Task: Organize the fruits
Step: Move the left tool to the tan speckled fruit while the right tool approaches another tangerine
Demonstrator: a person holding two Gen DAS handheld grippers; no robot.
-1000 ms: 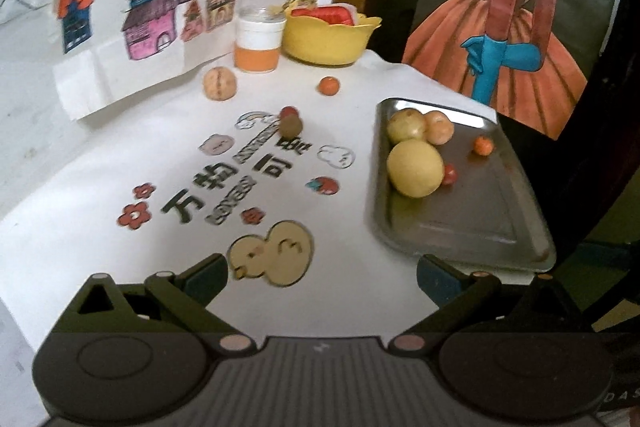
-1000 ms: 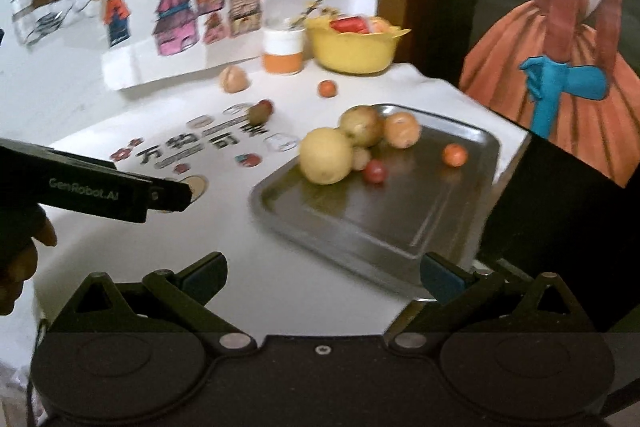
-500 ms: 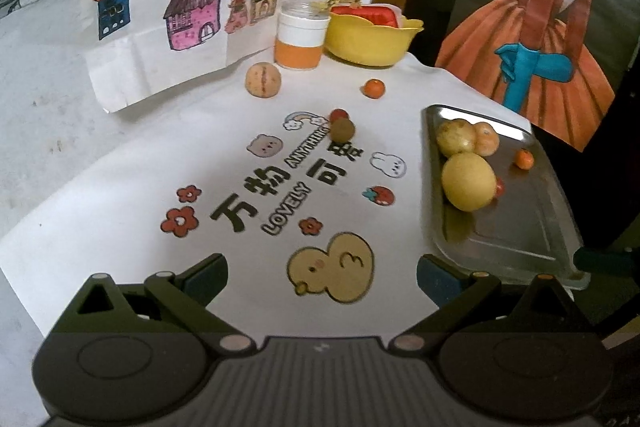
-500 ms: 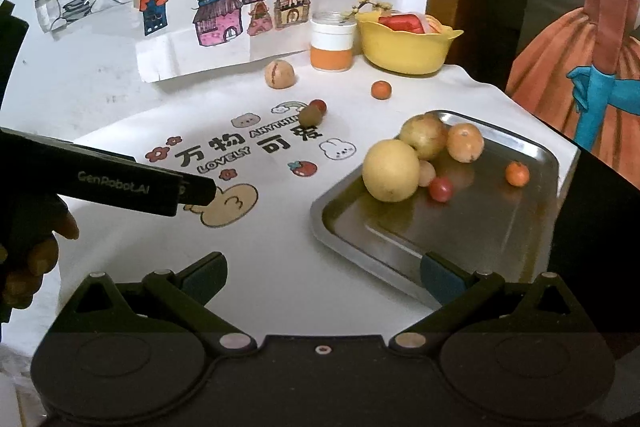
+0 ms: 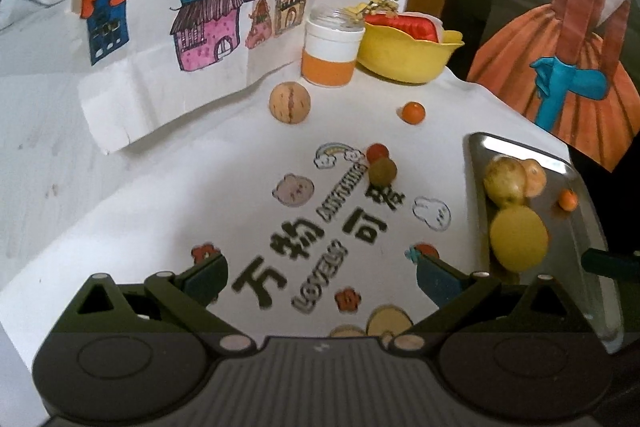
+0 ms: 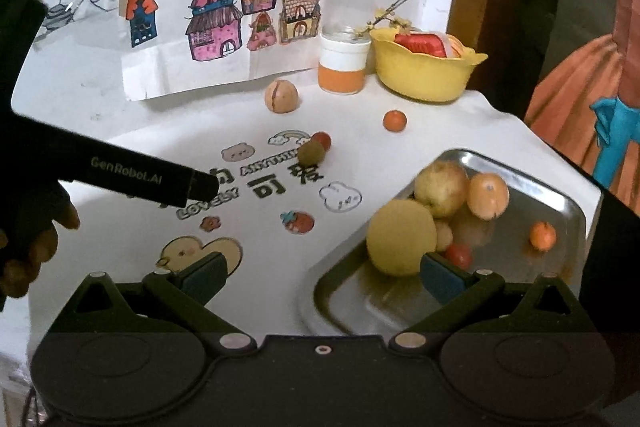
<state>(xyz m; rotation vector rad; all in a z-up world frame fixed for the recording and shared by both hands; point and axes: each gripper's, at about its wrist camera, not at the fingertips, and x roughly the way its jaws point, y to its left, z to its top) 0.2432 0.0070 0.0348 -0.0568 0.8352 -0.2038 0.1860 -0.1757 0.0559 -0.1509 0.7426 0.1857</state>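
both tongs stand with their fingers apart and grip nothing: the left gripper (image 5: 320, 277) hangs over the printed white cloth (image 5: 168, 211), the right gripper (image 6: 320, 277) over the near left edge of the metal tray (image 6: 576, 211). ahead and right of the left tongs the tray sits close to the cloth's right edge and holds the big yellow fruit (image 6: 401, 237), a pale apple (image 6: 440, 188), an orange (image 6: 488, 195) and smaller fruits (one small orange one (image 6: 543, 235) lies apart from the cluster). straight ahead of the left tongs, across bare cloth, a green-brown fruit (image 5: 382, 171) touches a red one (image 5: 377, 151), with a tan round fruit (image 5: 289, 103) and a small orange fruit (image 5: 413, 113) farther on, just before the jar (image 5: 332, 53) and yellow bowl (image 5: 408, 57) at the far edge.
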